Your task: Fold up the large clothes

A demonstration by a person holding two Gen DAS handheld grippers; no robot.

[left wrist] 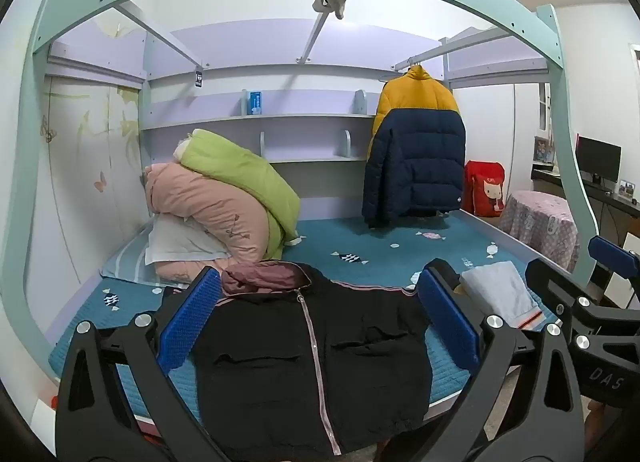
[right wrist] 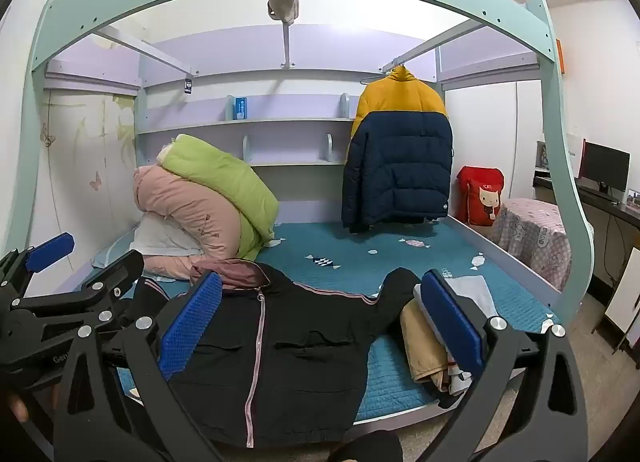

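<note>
A black zip jacket with a pink hood lies front up on the blue bed cover, its hem hanging over the near edge. The same black jacket shows in the right wrist view, one sleeve stretched to the right. My left gripper stands open above the jacket, blue pads wide apart with nothing pressed between them. My right gripper is open too, over the jacket's right half. In each view the other gripper appears at the side edge.
Folded clothes lie at the jacket's right on the bed. Rolled pink and green quilts sit at the back left. A yellow and navy puffer coat hangs at the back right. A covered stool and desk stand at the right.
</note>
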